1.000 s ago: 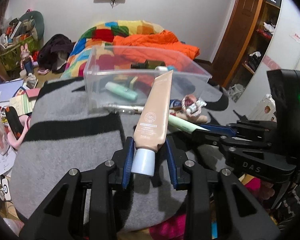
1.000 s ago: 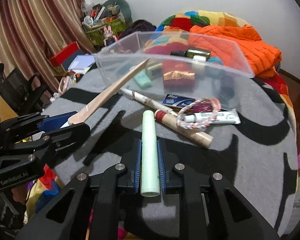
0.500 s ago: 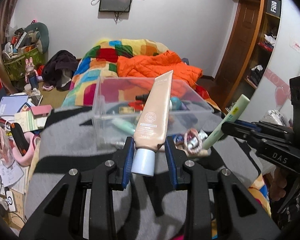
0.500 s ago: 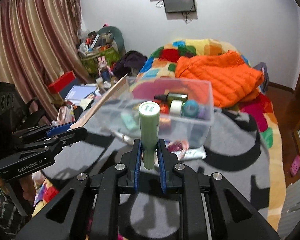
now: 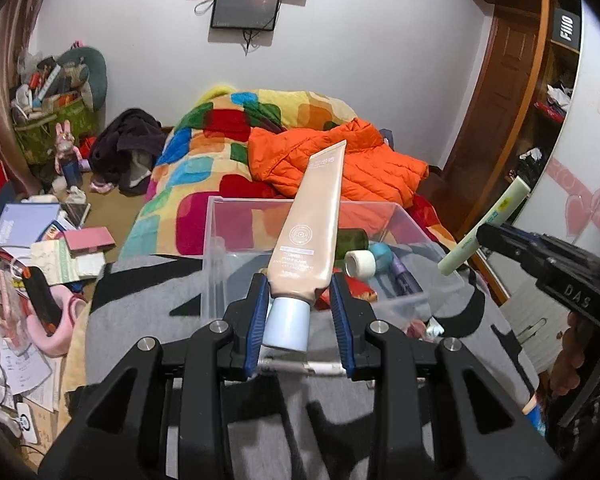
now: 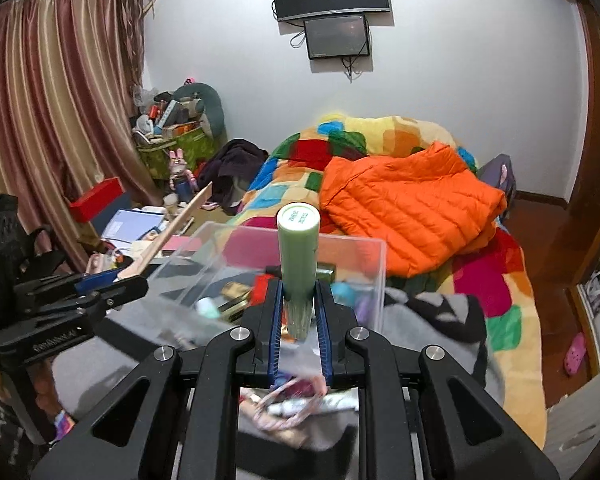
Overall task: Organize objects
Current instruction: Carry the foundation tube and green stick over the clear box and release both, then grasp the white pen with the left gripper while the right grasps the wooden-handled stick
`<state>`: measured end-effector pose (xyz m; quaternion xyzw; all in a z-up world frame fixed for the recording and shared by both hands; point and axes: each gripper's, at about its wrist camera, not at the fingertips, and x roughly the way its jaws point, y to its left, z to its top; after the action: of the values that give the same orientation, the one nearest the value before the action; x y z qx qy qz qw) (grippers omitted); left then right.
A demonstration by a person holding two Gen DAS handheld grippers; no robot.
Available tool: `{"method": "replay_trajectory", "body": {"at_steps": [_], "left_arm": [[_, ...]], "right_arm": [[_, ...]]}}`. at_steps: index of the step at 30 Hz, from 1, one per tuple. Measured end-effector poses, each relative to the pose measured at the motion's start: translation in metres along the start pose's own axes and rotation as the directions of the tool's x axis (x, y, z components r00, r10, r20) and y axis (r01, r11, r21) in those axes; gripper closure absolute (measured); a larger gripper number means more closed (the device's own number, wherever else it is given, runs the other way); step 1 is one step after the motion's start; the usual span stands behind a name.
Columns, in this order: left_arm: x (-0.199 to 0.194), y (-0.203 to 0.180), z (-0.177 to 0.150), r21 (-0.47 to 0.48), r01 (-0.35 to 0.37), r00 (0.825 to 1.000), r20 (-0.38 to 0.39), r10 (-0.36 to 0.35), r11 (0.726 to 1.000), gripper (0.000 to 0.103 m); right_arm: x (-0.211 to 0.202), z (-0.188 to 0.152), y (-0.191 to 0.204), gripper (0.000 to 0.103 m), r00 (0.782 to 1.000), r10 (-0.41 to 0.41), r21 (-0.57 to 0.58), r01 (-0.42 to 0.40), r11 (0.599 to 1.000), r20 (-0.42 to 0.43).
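My left gripper (image 5: 300,320) is shut on a beige cosmetic tube (image 5: 314,232) with a pale blue cap, held tilted up over the near wall of a clear plastic bin (image 5: 216,248). My right gripper (image 6: 299,320) is shut on a pale green tube (image 6: 298,256), held upright over the same bin (image 6: 374,280). The green tube also shows in the left wrist view (image 5: 486,226), and the beige tube in the right wrist view (image 6: 168,236). The bin holds several small items, among them a white tape roll (image 5: 360,263).
The bin stands on a grey and black blanket (image 5: 140,304). Loose items lie on the blanket below my right gripper, among them a pink string loop (image 6: 296,396). An orange jacket (image 6: 408,204) lies on the bed behind. Floor clutter is at left.
Both grippers have risen and tilted upward with their tubes, lifting off the blanket to above the bin. The view now looks across the room instead of down.
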<state>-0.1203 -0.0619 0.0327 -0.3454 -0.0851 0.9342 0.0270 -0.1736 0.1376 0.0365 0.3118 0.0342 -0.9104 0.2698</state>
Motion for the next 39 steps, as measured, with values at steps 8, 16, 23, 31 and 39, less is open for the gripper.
{"method": "replay_trajectory", "body": {"at_steps": [8,16,23,31,39], "left_arm": [[0.045,0.010,0.011,0.022,-0.058,0.995,-0.076,0.059,0.998,0.072],[0.068,0.010,0.006,0.025,-0.039,0.989,-0.141,0.042,0.999,0.072],[0.040,0.004,0.006,0.041,-0.026,0.996,-0.089,0.030,0.999,0.063],[0.019,-0.006,-0.016,0.078,-0.010,0.995,-0.094,0.017,0.997,0.052],[0.029,-0.023,-0.064,0.092,0.027,0.979,-0.204,-0.008,0.995,0.050]], "right_arm": [[0.046,-0.002,-0.004,0.089,0.990,-0.110,-0.077,0.103,0.992,-0.092],[0.080,-0.012,0.015,0.089,0.979,-0.070,-0.136,0.045,0.990,-0.189],[0.065,-0.009,0.026,0.073,0.988,-0.009,-0.138,-0.012,0.990,-0.152],[0.030,-0.015,0.010,0.072,0.992,0.000,-0.086,-0.011,0.996,-0.127],[0.010,-0.055,-0.003,0.068,0.982,0.037,-0.048,-0.047,0.998,-0.187]]}}
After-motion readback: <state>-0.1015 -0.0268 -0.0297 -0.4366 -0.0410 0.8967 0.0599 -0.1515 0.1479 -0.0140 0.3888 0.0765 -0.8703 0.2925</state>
